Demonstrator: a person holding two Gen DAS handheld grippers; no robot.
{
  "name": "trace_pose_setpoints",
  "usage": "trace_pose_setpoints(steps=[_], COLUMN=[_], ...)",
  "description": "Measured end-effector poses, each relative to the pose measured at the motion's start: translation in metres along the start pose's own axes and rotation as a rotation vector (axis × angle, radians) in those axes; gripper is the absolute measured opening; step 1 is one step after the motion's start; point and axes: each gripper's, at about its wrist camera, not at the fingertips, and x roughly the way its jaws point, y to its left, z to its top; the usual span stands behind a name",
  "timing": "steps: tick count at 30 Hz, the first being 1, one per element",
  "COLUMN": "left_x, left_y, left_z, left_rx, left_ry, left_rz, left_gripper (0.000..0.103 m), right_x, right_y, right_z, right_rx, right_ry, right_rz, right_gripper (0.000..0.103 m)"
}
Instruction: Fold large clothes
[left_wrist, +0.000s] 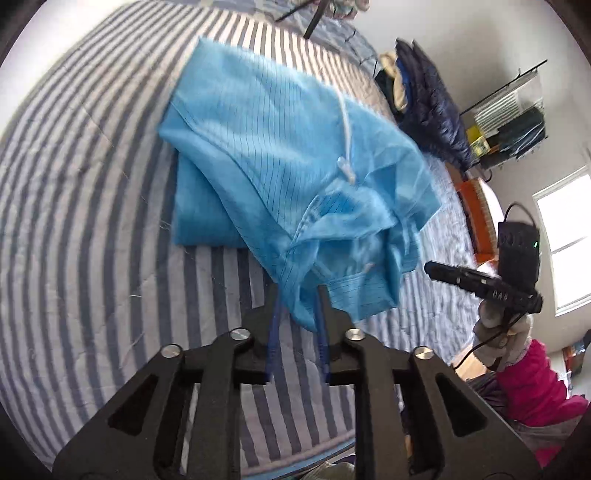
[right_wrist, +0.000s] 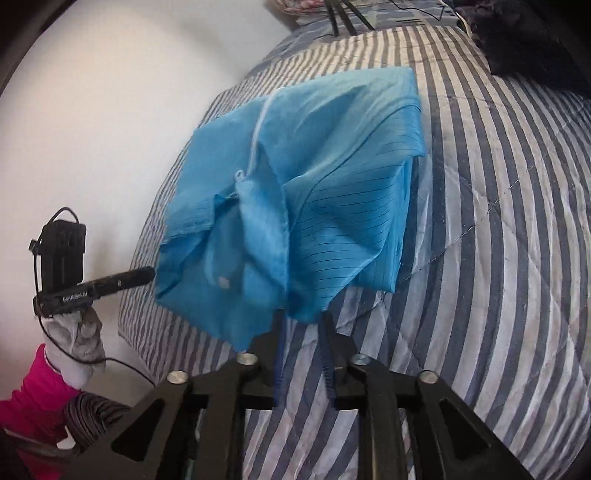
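Note:
A large light-blue garment with thin dark stripes and a white zipper lies partly folded on the striped bed. My left gripper is shut on its near edge and holds that edge lifted. My right gripper is shut on another part of the near edge of the same garment, also lifted. The lifted cloth hangs bunched between the two grippers. The right gripper also shows from the side in the left wrist view, and the left gripper shows in the right wrist view.
The bed's striped quilt spreads around the garment. A dark padded jacket lies at the bed's far side, near a wire rack. Black tripod legs stand at the bed's far end. A white wall is to the left.

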Motion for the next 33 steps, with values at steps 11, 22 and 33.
trace_pose_setpoints(steps=[11, 22, 33], left_x=[-0.032, 0.069, 0.026], left_y=[-0.005, 0.037, 0.026], left_z=[0.093, 0.147, 0.156], left_rx=[0.031, 0.002, 0.026], left_ry=[-0.202, -0.148, -0.225], left_rz=[0.076, 0.239, 0.208], left_gripper=[0.027, 0.027, 0.027], right_x=[-0.044, 0.030, -0.066], right_y=[-0.057, -0.063, -0.026], right_z=[0.052, 0.066, 0.086], right_rx=[0.138, 0.195, -0.078], right_ry=[-0.262, -0.061, -0.252], right_rz=[-0.031, 0.025, -0.149], right_gripper=[0.058, 0.004, 0.030])
